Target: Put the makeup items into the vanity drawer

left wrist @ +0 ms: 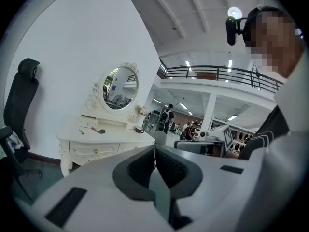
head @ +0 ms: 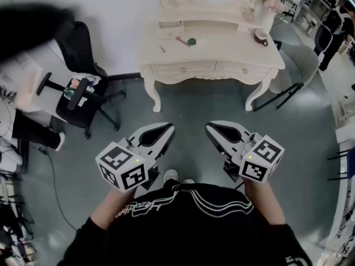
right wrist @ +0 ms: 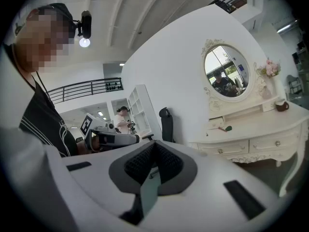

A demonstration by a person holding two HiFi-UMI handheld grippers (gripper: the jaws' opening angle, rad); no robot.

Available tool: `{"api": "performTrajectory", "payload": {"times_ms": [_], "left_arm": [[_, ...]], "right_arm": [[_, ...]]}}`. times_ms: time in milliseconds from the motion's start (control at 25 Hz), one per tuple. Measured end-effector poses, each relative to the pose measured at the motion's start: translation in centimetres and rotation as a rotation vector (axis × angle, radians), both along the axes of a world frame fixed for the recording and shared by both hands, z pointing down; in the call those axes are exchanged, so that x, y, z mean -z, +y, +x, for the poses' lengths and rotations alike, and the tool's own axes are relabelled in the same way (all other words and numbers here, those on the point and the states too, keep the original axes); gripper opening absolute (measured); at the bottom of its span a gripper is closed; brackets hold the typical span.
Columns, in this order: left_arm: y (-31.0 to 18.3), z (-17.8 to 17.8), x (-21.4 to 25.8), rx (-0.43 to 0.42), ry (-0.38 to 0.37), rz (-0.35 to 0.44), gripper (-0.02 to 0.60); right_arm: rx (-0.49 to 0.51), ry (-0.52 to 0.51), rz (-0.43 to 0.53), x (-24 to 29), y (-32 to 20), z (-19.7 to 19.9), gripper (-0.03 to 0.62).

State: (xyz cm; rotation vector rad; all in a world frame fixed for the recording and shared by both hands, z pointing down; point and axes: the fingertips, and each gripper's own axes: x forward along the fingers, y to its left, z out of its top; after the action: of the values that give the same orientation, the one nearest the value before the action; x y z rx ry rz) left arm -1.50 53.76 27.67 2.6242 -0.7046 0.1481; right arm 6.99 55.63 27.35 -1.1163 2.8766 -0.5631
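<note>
A cream vanity table (head: 222, 43) with an oval mirror stands across the grey floor ahead of me. On its top lie a slim pink makeup stick (head: 182, 40), a round green compact (head: 191, 41) and a small dark item (head: 162, 48). Its front drawers (head: 186, 68) are closed. My left gripper (head: 168, 127) and right gripper (head: 209, 127) hover side by side above the floor, well short of the table, both shut and holding nothing. The vanity (left wrist: 99, 141) shows far off in the left gripper view, and the same vanity (right wrist: 251, 134) in the right gripper view.
A black office chair (head: 80, 87) stands to the left of the vanity. A grey chair (head: 302, 65) sits at its right end. A cup (head: 260, 36) and pink flowers (head: 272, 1) stand on the tabletop's right side, and a small open box (head: 169, 29) sits at its back left.
</note>
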Motion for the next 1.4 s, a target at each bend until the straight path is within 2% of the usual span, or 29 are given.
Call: {"api": "performTrajectory", "payload": {"times_ms": [320,600,800,840,920,1200,1400], "left_arm": [[0.6,1.4,0.3,0.006,-0.009,0.013,0.028],[2.2,2.1,0.5,0.006,0.004,0.057,0.028],[2.8,1.9,0.5,0.002,0.012,0.075,0.028],[2.8,1.9,0.4,0.004,0.011,0.072,0.028],[2.4,1.7,0.2,0.006,0.014,0.067,0.028],[-1.3,1.0,-0.3,0.006,0.036,0.054,0.028],[-5.7,0.3,-1.7,0.013,0.044,0.034,0.028]], "right_arm": [[-0.005,0.021,0.008,0.1,0.4,1.5,0.025],[-0.021,0.102,0.052,-0.1,2.1,2.6,0.026],[-0.026,0.096,0.039,0.0,2.9,3.5,0.029],[-0.025,0.095,0.036,0.0,2.9,3.5,0.042],[-0.019,0.102,0.034,0.0,2.5,3.3,0.106],[-0.026,0.134,0.011,-1.1,-1.6,2.6,0.206],[-0.027,0.157,-0.007,-2.3,-6.2,2.2,0.235]]}}
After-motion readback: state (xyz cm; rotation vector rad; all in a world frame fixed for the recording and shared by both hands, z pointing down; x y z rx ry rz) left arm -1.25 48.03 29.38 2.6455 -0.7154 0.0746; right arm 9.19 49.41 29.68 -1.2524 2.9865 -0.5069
